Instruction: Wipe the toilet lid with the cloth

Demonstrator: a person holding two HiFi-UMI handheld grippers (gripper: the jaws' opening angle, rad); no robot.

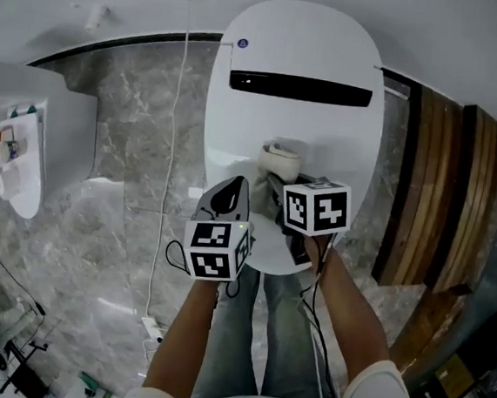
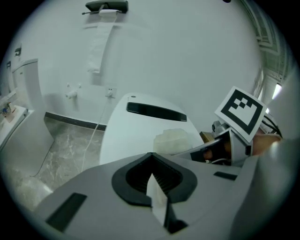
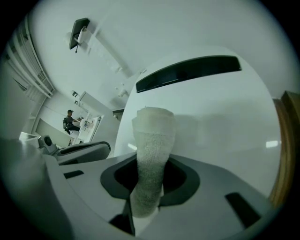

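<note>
- I am clamping the right gripper [image 3: 147, 197] on a rolled white cloth [image 3: 152, 140]. The roll is sticking out past the jaws, along their line.
- I am carrying the left gripper [image 2: 152, 185] with its jaws closed together and nothing gripped between them.
- The toilet lid [image 1: 297, 58] is lying closed, ahead of and below the cloth's free end. Its long axis is running away from me toward the dark strip [image 1: 300, 88] at the back.
- The cloth end is sitting over the lid's near half; whether it is touching, I cannot tell.
- My right hand is the nearer one. The left gripper is hanging just beside it, slightly back, by the lid's front edge.
- Judging: the next stroke is calling for pressing the cloth down and pushing along that long axis.
</note>
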